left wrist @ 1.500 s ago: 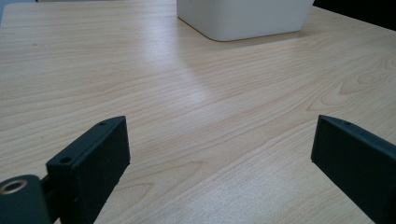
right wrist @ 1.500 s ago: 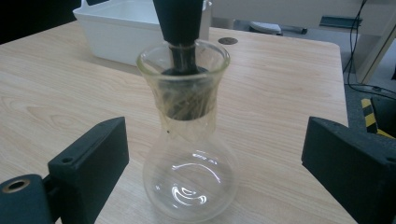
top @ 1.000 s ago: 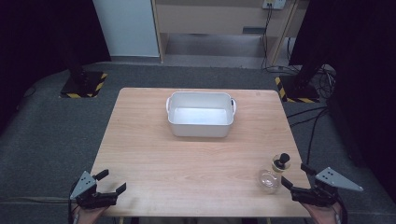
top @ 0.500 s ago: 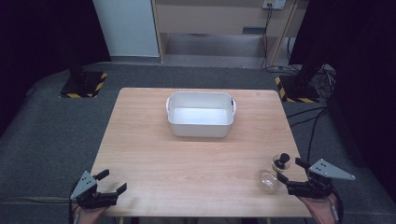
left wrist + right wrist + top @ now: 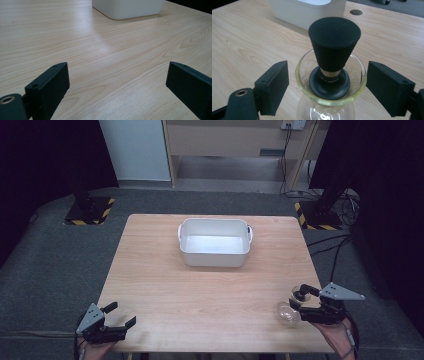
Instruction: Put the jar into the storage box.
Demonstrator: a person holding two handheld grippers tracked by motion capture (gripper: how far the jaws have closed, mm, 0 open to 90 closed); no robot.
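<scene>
Glass bottle (image 5: 329, 82) with black stopper (image 5: 334, 43) stands ungrasped between spread jaws of right hand-held gripper (image 5: 306, 303). Left hand-held gripper (image 5: 119, 316) open, idle. White tub (image 5: 215, 242) empty; nothing moved yet.

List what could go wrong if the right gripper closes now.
The right gripper is open, its fingers either side of the glass bottle's flared rim; smooth round glass could slip or tip. The bottle stands near the table edge, beside a small glass dish, which it might knock.
</scene>
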